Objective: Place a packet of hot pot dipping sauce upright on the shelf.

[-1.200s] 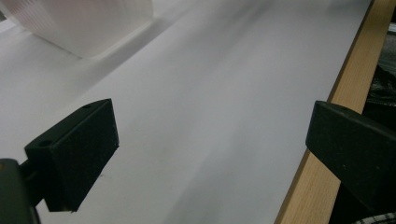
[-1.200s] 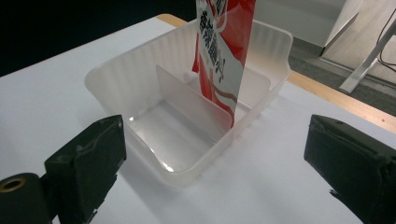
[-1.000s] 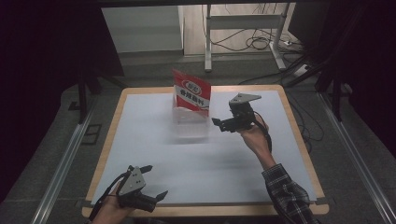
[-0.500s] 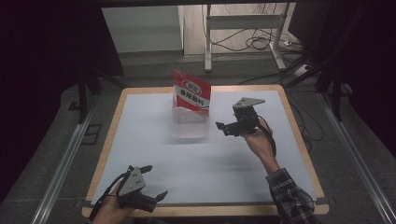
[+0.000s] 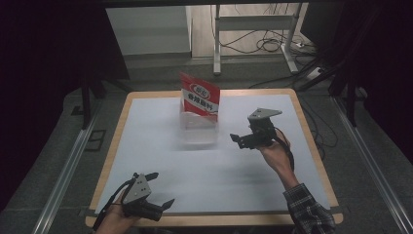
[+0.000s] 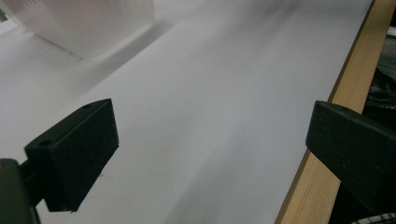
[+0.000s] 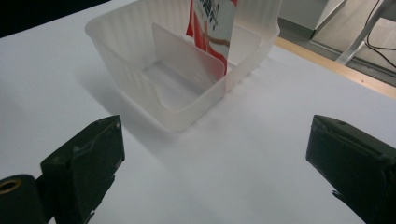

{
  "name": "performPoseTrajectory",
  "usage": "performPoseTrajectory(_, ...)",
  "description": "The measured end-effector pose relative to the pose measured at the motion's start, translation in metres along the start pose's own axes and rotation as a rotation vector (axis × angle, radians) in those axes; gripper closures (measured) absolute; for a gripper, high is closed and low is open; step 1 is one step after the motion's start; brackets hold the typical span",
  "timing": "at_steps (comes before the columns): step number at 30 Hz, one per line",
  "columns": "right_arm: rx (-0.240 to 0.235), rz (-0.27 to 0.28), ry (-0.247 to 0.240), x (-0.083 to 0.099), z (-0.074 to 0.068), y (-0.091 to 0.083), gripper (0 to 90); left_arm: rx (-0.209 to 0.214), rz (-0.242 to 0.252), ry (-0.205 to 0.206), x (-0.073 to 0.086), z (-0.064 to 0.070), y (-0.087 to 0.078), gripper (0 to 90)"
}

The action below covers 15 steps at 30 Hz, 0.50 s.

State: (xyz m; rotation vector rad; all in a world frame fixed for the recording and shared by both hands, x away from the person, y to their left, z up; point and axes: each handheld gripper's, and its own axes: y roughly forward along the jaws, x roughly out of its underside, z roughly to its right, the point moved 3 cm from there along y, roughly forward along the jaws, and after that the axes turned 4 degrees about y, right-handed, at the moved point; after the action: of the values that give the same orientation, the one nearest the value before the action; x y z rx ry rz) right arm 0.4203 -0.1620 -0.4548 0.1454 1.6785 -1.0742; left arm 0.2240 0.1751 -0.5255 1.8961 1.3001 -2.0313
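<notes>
Right tongs [image 5: 243, 140] gaping, empty, centre-right of frame, just beside clear bin [image 5: 197, 127]. Red pouch [image 5: 200, 99] upright in bin's far compartment. My worry: light bin slides, pouch topples. Left tongs [image 5: 155, 199] gaping, idle, lower left, near surface [image 5: 160, 161] edge.

Count on the table: two grippers, one bin, one packet.

One left gripper [image 5: 158, 192] and one right gripper [image 5: 239, 140], each with two black jaws spread apart, each held in one hand. One clear plastic bin [image 7: 187, 70] with one divider [image 7: 187, 63] making two compartments. One red-and-white packet [image 5: 200, 99] stands in it. One table [image 5: 146, 97], one white sheet [image 5: 219, 165].
</notes>
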Motion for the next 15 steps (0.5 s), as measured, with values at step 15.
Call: performPoseTrajectory(15, 0.036, -0.003, 0.002, 0.019, -0.001, -0.031, 3.9, -0.002, -0.002, 0.0, 0.0, 0.0, 0.0, 2.4)
